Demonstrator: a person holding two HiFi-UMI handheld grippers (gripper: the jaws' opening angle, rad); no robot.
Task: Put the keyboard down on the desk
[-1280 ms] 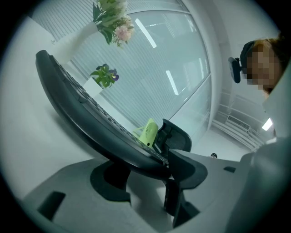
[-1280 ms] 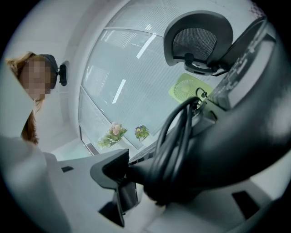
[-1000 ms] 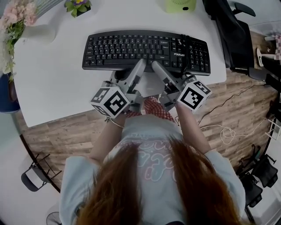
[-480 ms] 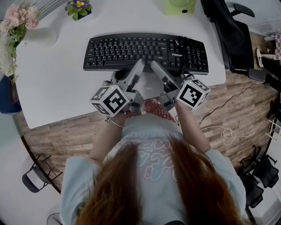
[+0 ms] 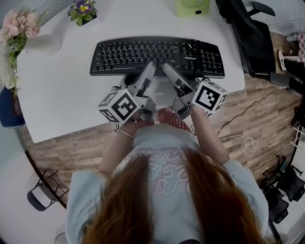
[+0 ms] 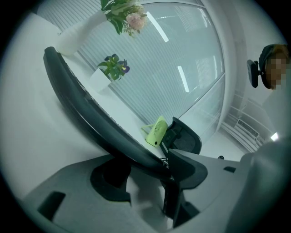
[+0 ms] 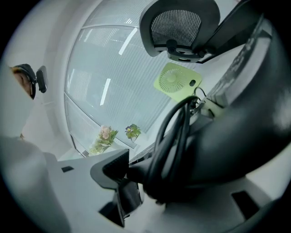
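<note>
A black keyboard lies lengthwise over the white desk, keys up; I cannot tell whether it touches the desk. My left gripper is shut on its near edge left of centre, and my right gripper is shut on that edge just beside it. In the left gripper view the keyboard runs up and left from between the jaws of the left gripper. The right gripper view shows the keyboard's underside and its looped black cable clamped in the right gripper.
A green desk fan stands behind the keyboard, a small potted purple flower at the back left, and pink flowers at the left edge. A black office chair is right of the desk. Cables lie on the wooden floor.
Both grippers have tipped slightly with the keyboard still clamped; the fan, plants and chair shift in both gripper views. In the head view the keyboard has hardly moved.
</note>
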